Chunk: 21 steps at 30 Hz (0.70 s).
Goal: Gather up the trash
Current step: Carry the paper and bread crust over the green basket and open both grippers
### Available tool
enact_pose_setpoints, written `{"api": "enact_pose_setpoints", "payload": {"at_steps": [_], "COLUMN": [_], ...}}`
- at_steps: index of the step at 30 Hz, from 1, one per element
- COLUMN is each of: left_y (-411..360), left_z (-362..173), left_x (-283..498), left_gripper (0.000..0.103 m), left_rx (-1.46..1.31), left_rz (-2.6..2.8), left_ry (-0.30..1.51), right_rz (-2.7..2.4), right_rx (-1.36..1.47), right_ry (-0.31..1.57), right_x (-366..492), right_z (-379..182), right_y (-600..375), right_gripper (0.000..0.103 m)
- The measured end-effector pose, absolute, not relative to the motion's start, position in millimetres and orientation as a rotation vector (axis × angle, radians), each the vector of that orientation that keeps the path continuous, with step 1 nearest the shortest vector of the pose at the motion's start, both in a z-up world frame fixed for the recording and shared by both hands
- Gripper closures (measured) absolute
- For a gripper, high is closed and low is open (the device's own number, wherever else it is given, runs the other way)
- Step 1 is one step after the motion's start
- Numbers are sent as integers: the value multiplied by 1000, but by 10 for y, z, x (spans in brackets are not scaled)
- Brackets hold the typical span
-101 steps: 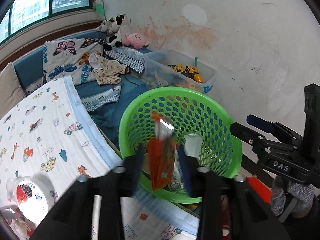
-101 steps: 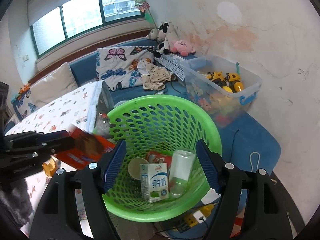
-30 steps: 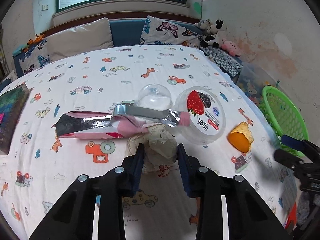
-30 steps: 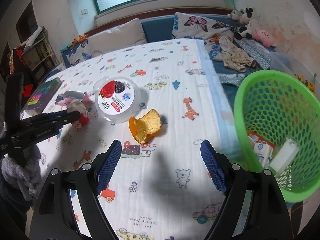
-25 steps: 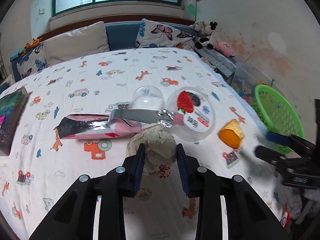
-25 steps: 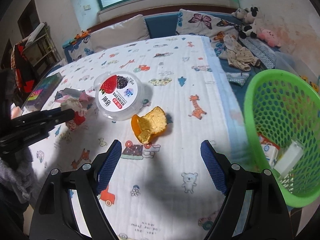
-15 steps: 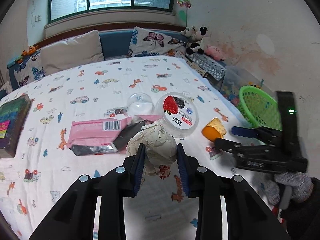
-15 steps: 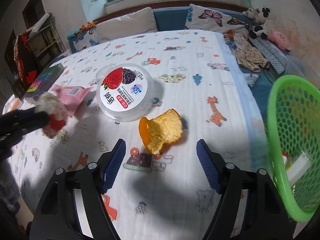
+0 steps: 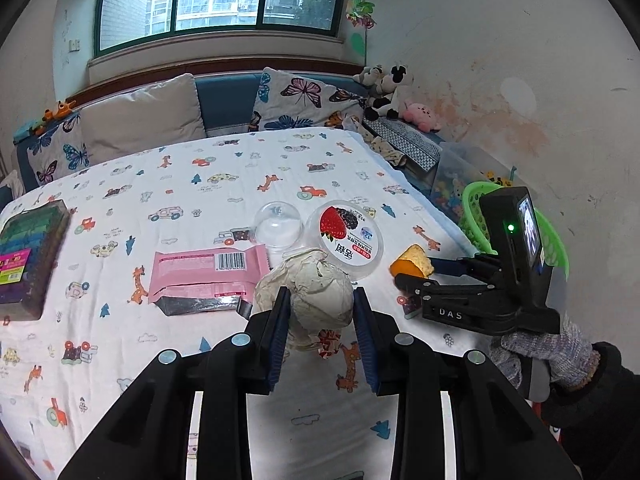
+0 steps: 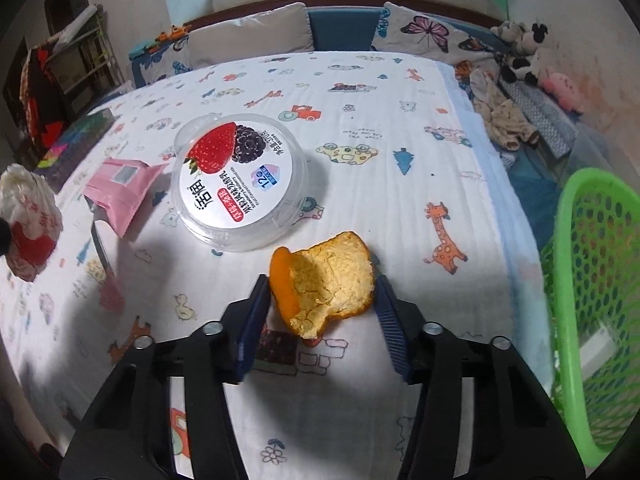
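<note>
My left gripper [image 9: 319, 312] is shut on a crumpled white paper ball [image 9: 308, 294] and holds it above the bed. The ball also shows at the left edge of the right wrist view [image 10: 28, 222]. My right gripper [image 10: 320, 304] is open, its two fingers on either side of an orange peel [image 10: 324, 284] that lies on the sheet. The peel shows in the left wrist view [image 9: 410, 266] between the right gripper's tips. A round strawberry-label tub [image 10: 240, 188], a pink wrapper [image 9: 208, 276] and a clear dome lid [image 9: 277, 225] lie on the sheet. The green basket [image 10: 592, 280] stands beside the bed at right.
The bed carries a white cartoon-print sheet [image 9: 200, 176]. A dark box [image 9: 28, 248] lies at its left side. Pillows [image 9: 140, 120] and plush toys [image 9: 384, 92] line the far side. A clear toy bin [image 9: 452, 172] stands by the wall behind the basket.
My left gripper lifted the paper ball off the sheet. My right gripper moved from the basket side forward to the orange peel, so its fingers now flank it. The pink wrapper shifted and flattened.
</note>
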State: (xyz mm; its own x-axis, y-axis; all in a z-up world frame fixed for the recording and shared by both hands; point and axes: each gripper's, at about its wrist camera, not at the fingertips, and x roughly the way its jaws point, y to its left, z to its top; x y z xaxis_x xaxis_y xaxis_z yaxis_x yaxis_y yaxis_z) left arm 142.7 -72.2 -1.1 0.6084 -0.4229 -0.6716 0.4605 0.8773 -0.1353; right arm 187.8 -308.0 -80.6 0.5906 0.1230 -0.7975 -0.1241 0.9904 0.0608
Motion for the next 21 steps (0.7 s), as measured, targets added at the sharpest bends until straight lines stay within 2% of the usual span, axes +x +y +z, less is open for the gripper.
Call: {"api": "enact_pose_setpoints", "payload": {"at_steps": [6, 21], "left_y": [-747, -1220], "left_z": [-9, 94], "left_x": [1444, 1446], "left_gripper": [72, 72], "left_rx": [59, 81], "left_rz": [-519, -611], "left_ry": [760, 744], "right_rz": [142, 37], "right_rx": [29, 98], "right_ry": [911, 803], "right_x": [1789, 1324], "right_z": [-733, -240], "right_y": [-3148, -3744], "right_gripper": [62, 63]}}
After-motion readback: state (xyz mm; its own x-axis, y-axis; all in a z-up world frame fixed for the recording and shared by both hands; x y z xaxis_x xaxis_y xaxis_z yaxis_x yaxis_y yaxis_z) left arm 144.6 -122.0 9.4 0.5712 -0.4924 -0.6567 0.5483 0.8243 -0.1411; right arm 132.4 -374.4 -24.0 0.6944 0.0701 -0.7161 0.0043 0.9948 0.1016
